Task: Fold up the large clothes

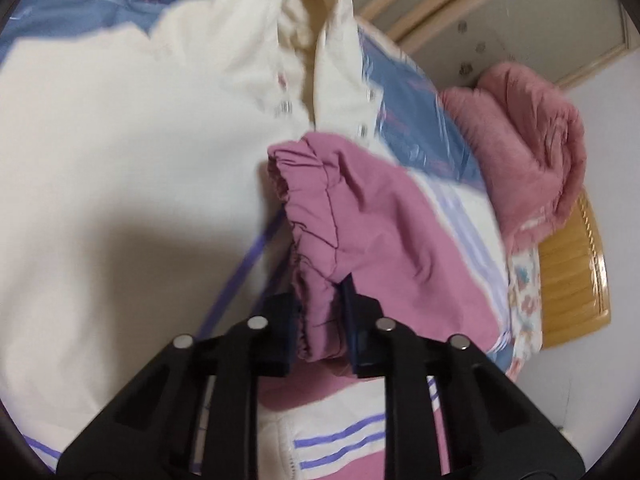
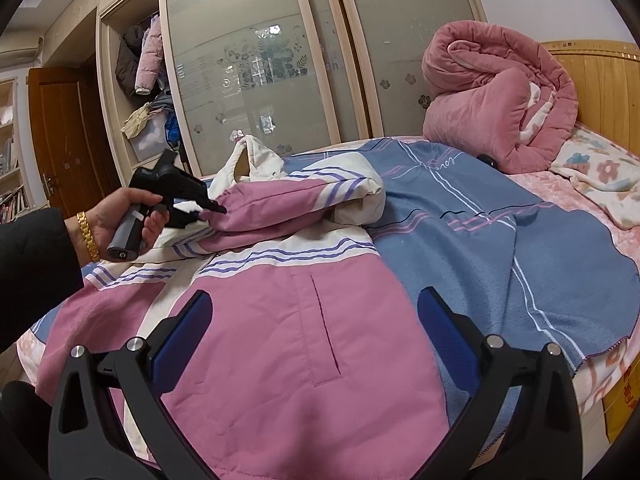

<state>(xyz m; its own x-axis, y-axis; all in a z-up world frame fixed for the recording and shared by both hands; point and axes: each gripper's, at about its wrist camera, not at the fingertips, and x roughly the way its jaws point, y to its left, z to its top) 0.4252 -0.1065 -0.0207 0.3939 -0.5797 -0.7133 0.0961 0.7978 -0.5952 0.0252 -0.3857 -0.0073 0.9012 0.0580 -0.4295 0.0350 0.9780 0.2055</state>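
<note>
A large pink and cream jacket with purple stripes lies on the bed. Its pink sleeve is folded across the body. My left gripper is shut on the sleeve's elastic cuff; in the right wrist view it pinches the sleeve end at the left. The cream hood and collar lie beyond the cuff. My right gripper is open and empty, hovering over the jacket's pink lower front by the pocket slit.
A blue fleece blanket lies under the jacket. A rolled pink quilt sits by the wooden headboard. A floral pillow lies at the right. Sliding wardrobe doors stand behind the bed.
</note>
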